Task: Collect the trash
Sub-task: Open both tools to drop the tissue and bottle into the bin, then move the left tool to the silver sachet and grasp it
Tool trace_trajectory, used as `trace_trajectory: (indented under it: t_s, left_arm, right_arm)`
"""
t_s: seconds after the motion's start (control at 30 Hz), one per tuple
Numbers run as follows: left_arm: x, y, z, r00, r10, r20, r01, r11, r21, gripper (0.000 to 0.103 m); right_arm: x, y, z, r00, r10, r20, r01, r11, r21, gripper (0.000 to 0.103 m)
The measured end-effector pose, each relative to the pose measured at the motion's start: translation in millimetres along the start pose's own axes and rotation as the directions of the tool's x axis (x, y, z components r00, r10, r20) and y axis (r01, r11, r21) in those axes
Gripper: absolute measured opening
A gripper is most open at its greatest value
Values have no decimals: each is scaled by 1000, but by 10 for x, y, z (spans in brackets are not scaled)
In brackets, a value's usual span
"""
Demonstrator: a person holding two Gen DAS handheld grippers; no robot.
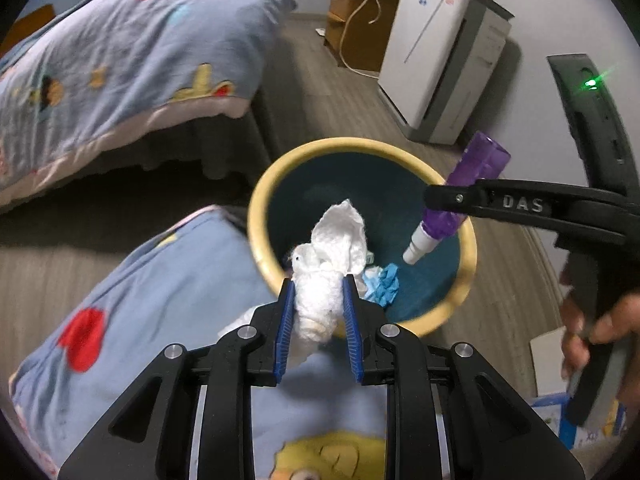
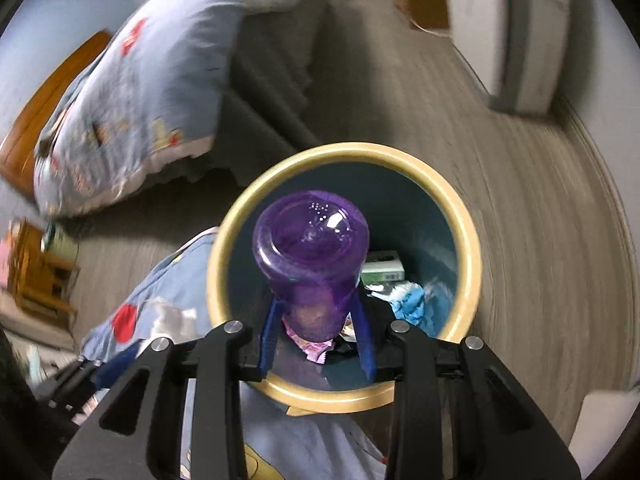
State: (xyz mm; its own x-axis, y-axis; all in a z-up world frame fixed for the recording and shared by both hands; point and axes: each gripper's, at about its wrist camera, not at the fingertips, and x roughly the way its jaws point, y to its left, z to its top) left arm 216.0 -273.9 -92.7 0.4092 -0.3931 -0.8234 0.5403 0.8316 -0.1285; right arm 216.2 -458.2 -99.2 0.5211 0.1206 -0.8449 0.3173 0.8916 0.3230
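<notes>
A round bin with a yellow rim [image 1: 272,184] and dark teal inside stands on the floor; it also shows in the right wrist view [image 2: 464,236]. My left gripper [image 1: 319,286] is shut on a crumpled white tissue [image 1: 328,276] over the bin's near rim. My right gripper [image 2: 316,312] is shut on a purple bottle [image 2: 312,248], held upside down over the bin's opening; in the left wrist view the bottle [image 1: 468,184] points its white cap down into the bin. Blue crumpled trash [image 1: 386,282] lies at the bottom.
A blue patterned quilt [image 1: 152,292] lies beside the bin on the near left. A bed with the same quilt [image 1: 120,60] is behind. A white appliance [image 1: 436,64] and wooden cabinet [image 1: 356,28] stand along the far wall. A small green box [image 2: 382,268] lies in the bin.
</notes>
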Motion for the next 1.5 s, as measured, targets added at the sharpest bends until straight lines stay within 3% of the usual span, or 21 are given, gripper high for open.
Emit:
trace_trajectory:
  t_s: [0.1,0.13,0.17,0.27,0.33,0.4,0.57,0.67,0.83,1.07,1.23,1.37,1.5]
  left_arm:
    - [115,-76,128,999,18,38,-19,1000,22,28]
    - [115,-85,147,998,21,52,-22,999,27,31]
    - [112,-98,171,998,20,65,-22,999,33,37]
    - [42,-138,218,993,25,116,-32,998,57,59]
    - [-6,-134,212,991,27,132,-35,998,57,65]
    - [-29,-114,184,991,26,130,-32,998,45,77]
    - [-119,-15,58,991,35,127,-37,999,12,91]
    - [-239,57,-65,990,49,131,-49,999,2,92]
    - [-579,247,-314,984,96,149,-97,995,-1,94]
    - [-1184,798,-902,980,145,139,-128,984,-127,95]
    - [-1333,1233,-1553,970,240,43,-224,947,-230,96]
    - [-1347,1521,-1890,962,271,-29,-267,916,-300,95]
    - [-1191,1628,-2160,948,296,-118,-318,907,-275,95]
  right_arm:
    - [-20,-107,22,1000,19,19,-20,999,48,34]
    - [-32,-122,20,999,28,25,-30,998,58,43]
    - [-44,-115,22,998,41,36,-44,997,67,49]
    - [-73,-103,61,997,45,62,-48,997,57,51]
    - [-84,-90,74,997,40,68,-43,998,51,53]
    - [-89,-96,68,997,41,68,-44,998,51,57]
    - [-145,-45,74,996,33,87,-35,999,29,80]
    - [-217,-27,69,994,33,108,-35,999,23,89]
    - [-305,156,-10,993,25,112,-20,999,-42,94]
    - [-522,690,-298,993,60,102,-42,986,-164,96]
    - [-656,1081,-548,990,98,97,-74,971,-227,96]
    - [-690,1293,-692,990,114,81,-91,965,-244,96]
    - [-703,1414,-789,989,135,68,-116,966,-231,96]
